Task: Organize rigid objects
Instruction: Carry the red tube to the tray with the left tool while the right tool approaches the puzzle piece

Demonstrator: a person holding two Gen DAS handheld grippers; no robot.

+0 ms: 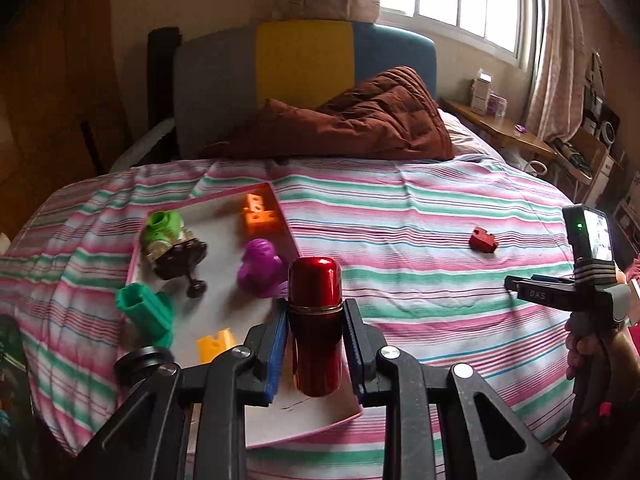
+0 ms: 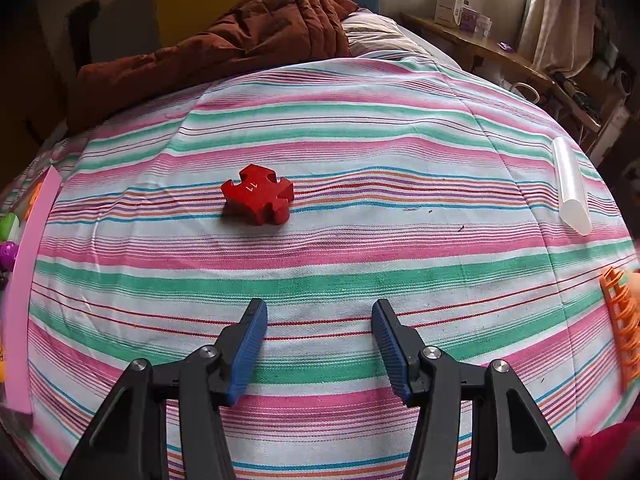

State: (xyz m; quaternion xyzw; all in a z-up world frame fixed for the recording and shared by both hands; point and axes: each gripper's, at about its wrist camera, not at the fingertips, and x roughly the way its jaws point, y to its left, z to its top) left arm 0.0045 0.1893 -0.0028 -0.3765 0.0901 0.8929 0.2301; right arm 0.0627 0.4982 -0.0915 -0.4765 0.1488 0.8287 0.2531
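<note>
Nearest in the left wrist view, the left gripper [image 1: 316, 344] is seen pinching a glossy red capsule-shaped cylinder [image 1: 315, 320] between its blue-padded fingers [image 1: 278, 354]. The cylinder is held with its long axis running along the fingers, its rounded end pointing away from the camera and up in the picture; its near end is rounded too. It is carried above the near edge of a pink-rimmed tray [image 1: 280, 204] laid on the striped bedsheet [image 1: 400, 208]. The near corner of the tray is partly covered by the gripper.

On the tray, a yellow block [image 1: 216, 344] is partly cut off by the left finger, and a green tube [image 1: 146, 314] lies at the tray's left edge. Further in are found a purple figure [image 1: 260, 268], a dark wheeled toy with a green top [image 1: 172, 246], and an orange block [image 1: 260, 214] in the far corner.

In the right wrist view, the right gripper [image 2: 320, 350] is shown with its fingers spread and nothing between them, above the sheet. Beyond it a red puzzle-shaped block [image 2: 258, 194] lies flat, marked with small digits that are hard to read. At the right edge an orange comb-like piece [image 2: 622, 328] is cut off, and a clear tube [image 2: 570, 186] lies further back.

A brown quilt [image 1: 360, 120] is heaped at the head of the bed.
</note>
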